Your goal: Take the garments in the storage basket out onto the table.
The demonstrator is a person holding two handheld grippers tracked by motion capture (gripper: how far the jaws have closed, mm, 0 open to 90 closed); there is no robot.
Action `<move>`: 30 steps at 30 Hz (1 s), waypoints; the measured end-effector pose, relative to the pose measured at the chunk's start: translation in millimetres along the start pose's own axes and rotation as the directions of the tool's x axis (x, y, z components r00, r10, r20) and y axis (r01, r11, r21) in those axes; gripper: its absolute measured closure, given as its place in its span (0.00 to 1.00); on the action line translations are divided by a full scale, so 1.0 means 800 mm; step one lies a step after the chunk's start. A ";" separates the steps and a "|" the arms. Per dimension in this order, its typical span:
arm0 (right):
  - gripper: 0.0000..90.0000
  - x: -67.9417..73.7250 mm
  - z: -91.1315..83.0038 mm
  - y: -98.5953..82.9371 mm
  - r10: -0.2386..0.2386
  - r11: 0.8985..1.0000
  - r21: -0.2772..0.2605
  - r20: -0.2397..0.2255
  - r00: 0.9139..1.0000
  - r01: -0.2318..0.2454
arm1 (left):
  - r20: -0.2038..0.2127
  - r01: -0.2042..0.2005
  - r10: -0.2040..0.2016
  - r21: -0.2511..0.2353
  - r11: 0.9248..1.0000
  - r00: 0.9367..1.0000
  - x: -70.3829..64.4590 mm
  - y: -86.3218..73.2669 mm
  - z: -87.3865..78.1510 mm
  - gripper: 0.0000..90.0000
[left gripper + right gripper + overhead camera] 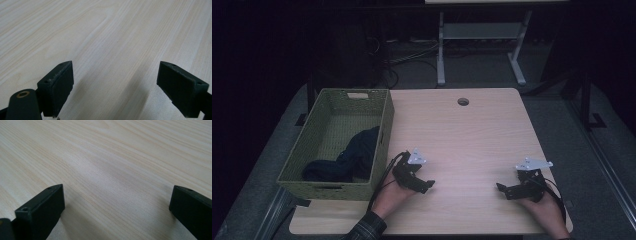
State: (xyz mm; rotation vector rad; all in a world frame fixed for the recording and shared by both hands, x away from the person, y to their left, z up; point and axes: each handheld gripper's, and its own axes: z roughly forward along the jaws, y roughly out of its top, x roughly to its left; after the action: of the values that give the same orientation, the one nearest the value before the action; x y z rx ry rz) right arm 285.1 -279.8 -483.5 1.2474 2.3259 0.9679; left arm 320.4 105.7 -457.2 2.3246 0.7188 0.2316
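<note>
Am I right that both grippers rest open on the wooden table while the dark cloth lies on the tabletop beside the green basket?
Not quite: the dark cloth lies inside the green basket, not beside it, as the high view shows. The rest holds: the left gripper and right gripper rest open on the wooden table.

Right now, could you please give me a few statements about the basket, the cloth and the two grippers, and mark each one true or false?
1. The dark blue cloth lies inside the green woven basket. True.
2. The left gripper is shut on the cloth. False: its jaws stand wide apart over bare wood.
3. The basket stands at the right edge of the light wooden table. False: it stands at the left edge.
4. The right gripper is open with nothing between its jaws. True.
5. The table has a round hole near its far edge. True.
</note>
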 end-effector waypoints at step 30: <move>0.00 0.000 0.000 0.000 0.001 1.000 0.001 -0.001 1.000 -0.001 | 0.056 0.002 -0.003 0.016 1.000 0.998 0.005 0.023 -0.023 0.15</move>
State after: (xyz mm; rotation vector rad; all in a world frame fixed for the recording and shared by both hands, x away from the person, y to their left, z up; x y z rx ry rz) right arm 285.0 -279.8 -483.5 1.2493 2.3266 0.9685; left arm 325.4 107.1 -431.2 2.3356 0.6982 0.1598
